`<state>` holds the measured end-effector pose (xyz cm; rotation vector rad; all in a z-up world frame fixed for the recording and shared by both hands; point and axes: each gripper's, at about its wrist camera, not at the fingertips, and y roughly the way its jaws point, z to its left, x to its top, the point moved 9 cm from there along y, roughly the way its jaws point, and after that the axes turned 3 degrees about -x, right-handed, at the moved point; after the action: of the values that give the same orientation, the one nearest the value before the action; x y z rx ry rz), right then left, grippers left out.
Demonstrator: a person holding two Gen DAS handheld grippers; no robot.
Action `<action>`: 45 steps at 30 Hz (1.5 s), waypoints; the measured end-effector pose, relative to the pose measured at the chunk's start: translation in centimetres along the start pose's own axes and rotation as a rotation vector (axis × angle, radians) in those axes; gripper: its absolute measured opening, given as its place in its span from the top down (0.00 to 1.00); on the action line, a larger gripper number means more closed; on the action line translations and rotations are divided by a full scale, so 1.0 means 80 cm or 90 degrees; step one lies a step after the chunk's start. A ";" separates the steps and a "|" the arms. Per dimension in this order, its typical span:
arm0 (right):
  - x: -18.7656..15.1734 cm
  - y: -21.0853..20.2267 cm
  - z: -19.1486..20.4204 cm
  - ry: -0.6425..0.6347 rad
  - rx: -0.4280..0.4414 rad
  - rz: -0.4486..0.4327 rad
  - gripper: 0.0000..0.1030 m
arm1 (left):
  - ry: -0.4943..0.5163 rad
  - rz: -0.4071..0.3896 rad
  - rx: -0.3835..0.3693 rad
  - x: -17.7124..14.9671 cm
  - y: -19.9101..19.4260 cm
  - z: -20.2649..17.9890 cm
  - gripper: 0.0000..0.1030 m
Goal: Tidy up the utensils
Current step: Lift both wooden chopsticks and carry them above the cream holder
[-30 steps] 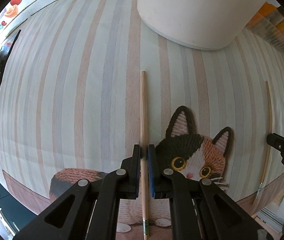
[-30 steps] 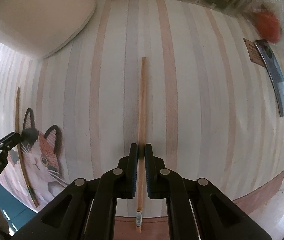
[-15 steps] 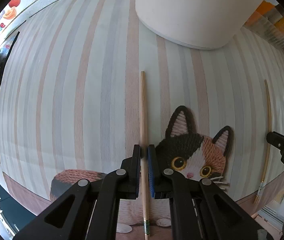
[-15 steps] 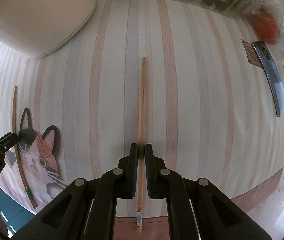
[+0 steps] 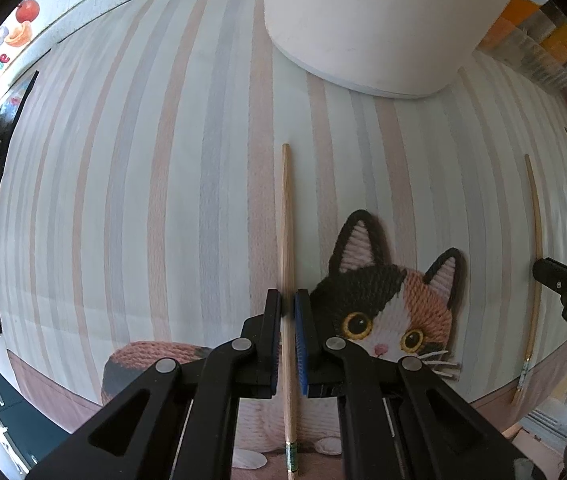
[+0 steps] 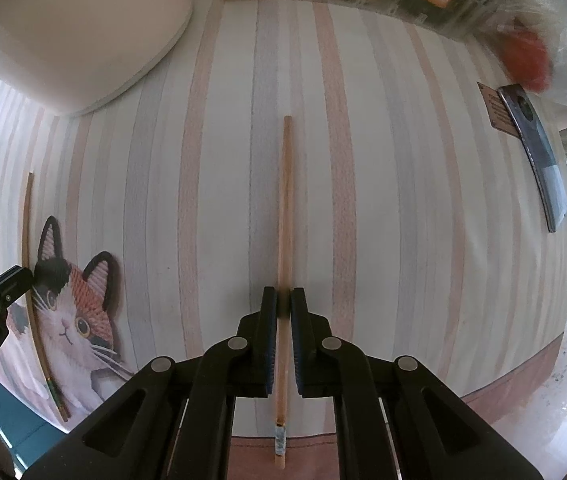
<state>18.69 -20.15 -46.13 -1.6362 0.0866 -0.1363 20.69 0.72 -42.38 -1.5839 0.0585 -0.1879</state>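
Left gripper [image 5: 288, 307] first: its two blue-lined fingers [image 5: 273, 338] are pressed in on a pale wooden chopstick [image 5: 286, 216], which runs straight out ahead between them, thin end pointing forward, banded butt end trailing back under the gripper body. Over on the other side, the same picture: the right gripper [image 6: 284, 306] has its fingers [image 6: 269, 332] closed tight on a second chopstick [image 6: 286, 200], a slightly redder one, held the same way, tip forward and butt end behind.

So each hand has one stick of the pair, side by side and roughly parallel, well apart. Whether the sticks are lifted clear of the striped mat [image 5: 143, 200] or pinned flat to it, I can't tell from here.

Outward now. Just right of the left fingers sits the printed cat face [image 5: 387, 304] on the mat. Ahead of both grippers, a big white container [image 5: 367, 20] stands on the cloth. To the right of the right fingers, well off, lies a dark flat phone-like object [image 6: 535, 152]; beyond it, packaged goods along the back edge.

Reading the play: the pick-up looks done, and delivery comes next. That likely calls for carrying both sticks forward together, keeping them level and the grip firm.
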 end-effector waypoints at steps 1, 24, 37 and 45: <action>-0.001 0.000 -0.002 0.003 0.008 -0.005 0.93 | -0.002 -0.001 -0.012 -0.003 -0.002 -0.002 0.96; 0.048 -0.224 -0.023 0.036 0.193 -0.250 0.93 | 0.036 -0.305 -0.137 0.041 -0.289 -0.058 0.96; 0.173 -0.403 -0.025 0.101 0.262 -0.467 0.93 | 0.026 -0.499 -0.138 0.177 -0.451 -0.072 0.96; 0.242 -0.439 -0.004 0.130 0.286 -0.553 0.93 | -0.030 -0.528 -0.135 0.255 -0.451 -0.054 0.96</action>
<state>36.92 -20.66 -10.42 -1.1103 -0.4772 -0.9191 37.21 -5.84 -4.70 -1.7451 -0.6422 -0.8081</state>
